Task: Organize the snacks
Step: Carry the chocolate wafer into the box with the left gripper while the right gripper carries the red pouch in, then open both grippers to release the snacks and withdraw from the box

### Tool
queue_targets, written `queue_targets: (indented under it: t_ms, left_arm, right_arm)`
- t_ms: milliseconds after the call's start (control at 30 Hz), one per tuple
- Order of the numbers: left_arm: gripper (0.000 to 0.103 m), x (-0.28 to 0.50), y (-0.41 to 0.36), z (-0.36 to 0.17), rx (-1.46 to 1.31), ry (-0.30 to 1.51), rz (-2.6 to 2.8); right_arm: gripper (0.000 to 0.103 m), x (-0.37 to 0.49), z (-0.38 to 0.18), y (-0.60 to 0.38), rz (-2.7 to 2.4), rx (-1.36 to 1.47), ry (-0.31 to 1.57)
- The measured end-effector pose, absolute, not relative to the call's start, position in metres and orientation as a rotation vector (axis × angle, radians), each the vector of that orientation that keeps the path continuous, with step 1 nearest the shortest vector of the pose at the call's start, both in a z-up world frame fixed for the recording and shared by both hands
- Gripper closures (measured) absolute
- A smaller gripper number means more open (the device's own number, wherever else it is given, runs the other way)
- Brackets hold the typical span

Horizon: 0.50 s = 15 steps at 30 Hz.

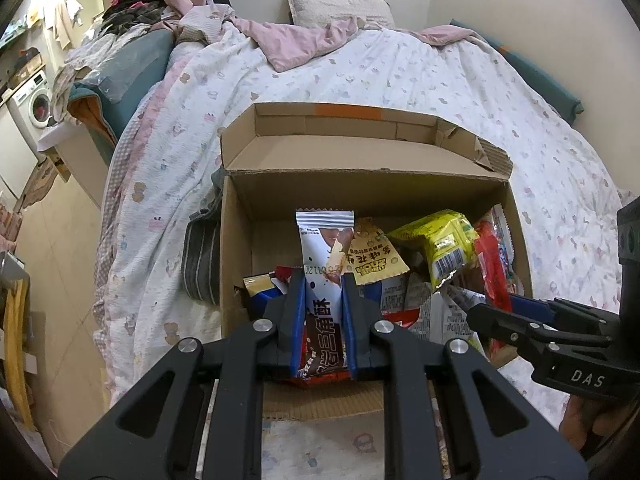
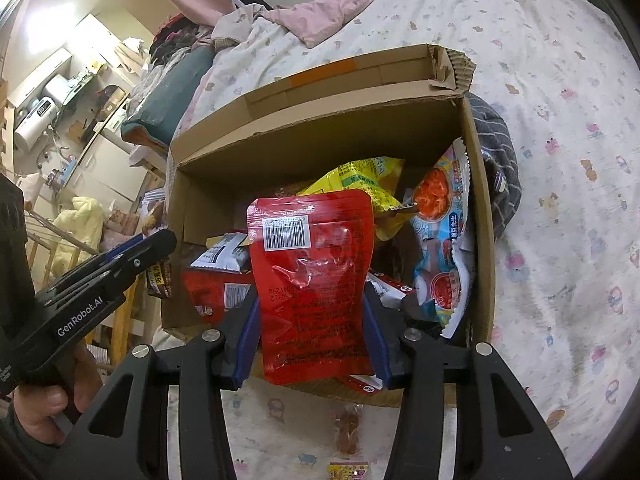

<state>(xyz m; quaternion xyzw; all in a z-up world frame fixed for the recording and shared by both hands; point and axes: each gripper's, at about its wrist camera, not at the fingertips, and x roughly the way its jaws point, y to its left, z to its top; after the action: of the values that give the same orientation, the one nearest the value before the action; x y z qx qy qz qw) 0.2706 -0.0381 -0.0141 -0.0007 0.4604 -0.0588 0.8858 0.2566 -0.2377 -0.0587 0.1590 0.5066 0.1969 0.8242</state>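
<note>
Above the cardboard box (image 1: pixel 240 240) on the bed, the left tongs (image 1: pixel 323 280) hold a white and brown snack packet (image 1: pixel 322 248) upright, and the right tongs (image 2: pixel 311 296) hold a red pouch (image 2: pixel 316 280). Only the right wrist view shows a small orange packet (image 2: pixel 349 428) on the bed just before the box.

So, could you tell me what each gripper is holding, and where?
Left gripper: white-and-brown snack packet, by its lower half. Right gripper: red pouch, by its side edges.

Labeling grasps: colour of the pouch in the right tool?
Red pouch, clearest in the right wrist view.
</note>
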Motion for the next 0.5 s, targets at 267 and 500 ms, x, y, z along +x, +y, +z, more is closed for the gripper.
queue_targets:
  t_ms: [267, 500]
  left_arm:
    - [0.083, 0.2701, -0.0375, -0.0165, 0.004, 0.97, -0.114]
    - [0.05, 0.2666, -0.0356, -0.0142, -0.006, 0.949, -0.113]
  right_arm:
    - [0.05, 0.2557, -0.0579, -0.2392, 0.423, 0.361, 1.071]
    - [0.042, 0.2562, -0.0543, -0.2462, 0.432, 0.395, 1.054]
